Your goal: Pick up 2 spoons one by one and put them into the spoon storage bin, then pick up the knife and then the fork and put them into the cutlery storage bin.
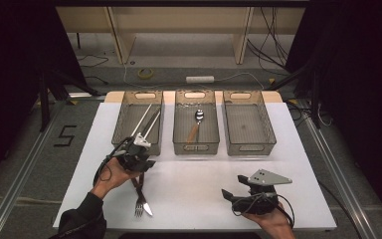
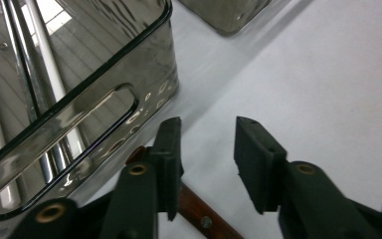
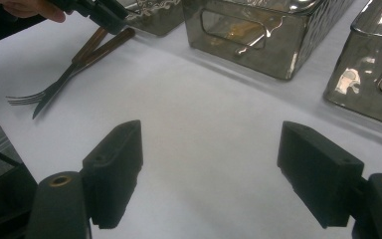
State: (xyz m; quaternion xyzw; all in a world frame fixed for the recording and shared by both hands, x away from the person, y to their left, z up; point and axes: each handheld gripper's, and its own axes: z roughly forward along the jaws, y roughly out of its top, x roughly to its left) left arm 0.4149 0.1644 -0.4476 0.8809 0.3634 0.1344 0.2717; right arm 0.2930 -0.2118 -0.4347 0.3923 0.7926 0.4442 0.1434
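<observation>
**Wood-handled fork and knife lie under the left gripper, handles toward the trays**

Brown wooden handles mark the fork [image 1: 139,204] and the knife [image 1: 145,206], which lie side by side on the white table [image 1: 199,199] at the lower left of the high view. Their long axes run up and down the frame: tines and blade tip point toward the bottom edge, handle ends reach up under the left gripper [image 1: 138,158].

In the left gripper view one handle [image 2: 199,214] shows at the bottom centre, running obliquely beneath the left-hand jaw and into the gap. The jaws are half closed with clear space between the pads; they grasp nothing yet, and I cannot tell whether either pad touches the wood. The left hand [image 1: 110,177] is by far the nearer.

Just above the handles, at the upper left of that view, stands the wall of the left tray [image 1: 129,142], holding long metal rods [image 1: 146,124]; it crowds the approach. The middle tray [image 1: 196,144] holds a spoon [image 1: 197,122], while nothing is visible inside the right tray [image 1: 248,144].

The right gripper [image 1: 229,195] rests at the lower right, well apart, jaws released and wide over bare table.
</observation>
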